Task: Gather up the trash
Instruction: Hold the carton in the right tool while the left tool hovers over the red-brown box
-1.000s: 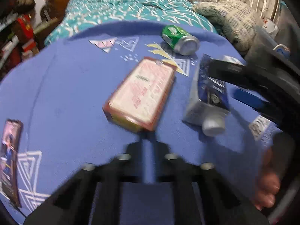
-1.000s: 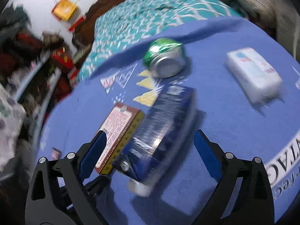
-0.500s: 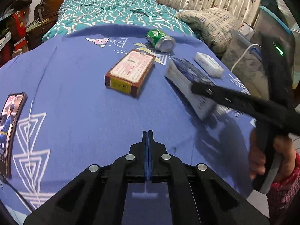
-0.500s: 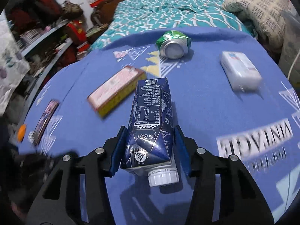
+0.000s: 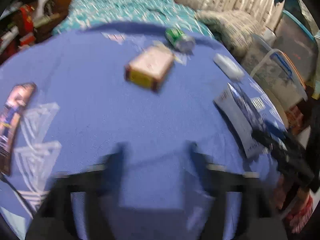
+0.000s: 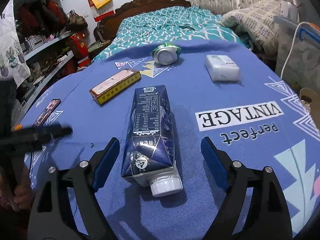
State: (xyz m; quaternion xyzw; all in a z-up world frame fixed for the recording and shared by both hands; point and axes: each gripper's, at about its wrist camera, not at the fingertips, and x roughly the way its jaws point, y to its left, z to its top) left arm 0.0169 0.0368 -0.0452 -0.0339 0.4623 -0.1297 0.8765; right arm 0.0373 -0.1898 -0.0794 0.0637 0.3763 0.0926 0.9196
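Two grippers hover over the blue tablecloth (image 6: 200, 92). The right gripper (image 6: 160, 150) is spread wide, its pads on either side of the dark blue carton (image 6: 149, 128) without touching it. The carton lies flat, white cap toward the camera. Beyond the carton lie a red-and-yellow box (image 6: 115, 86), a green can (image 6: 166, 53) and a white packet (image 6: 222, 70). The left gripper (image 5: 156, 156), blurred, also stands spread apart, holding nothing.

A blue cloth-covered table (image 6: 180, 92) carries a carton (image 6: 150, 128), box (image 6: 115, 86), can (image 6: 166, 54), tissue pack (image 6: 222, 70) and phone (image 6: 47, 112).
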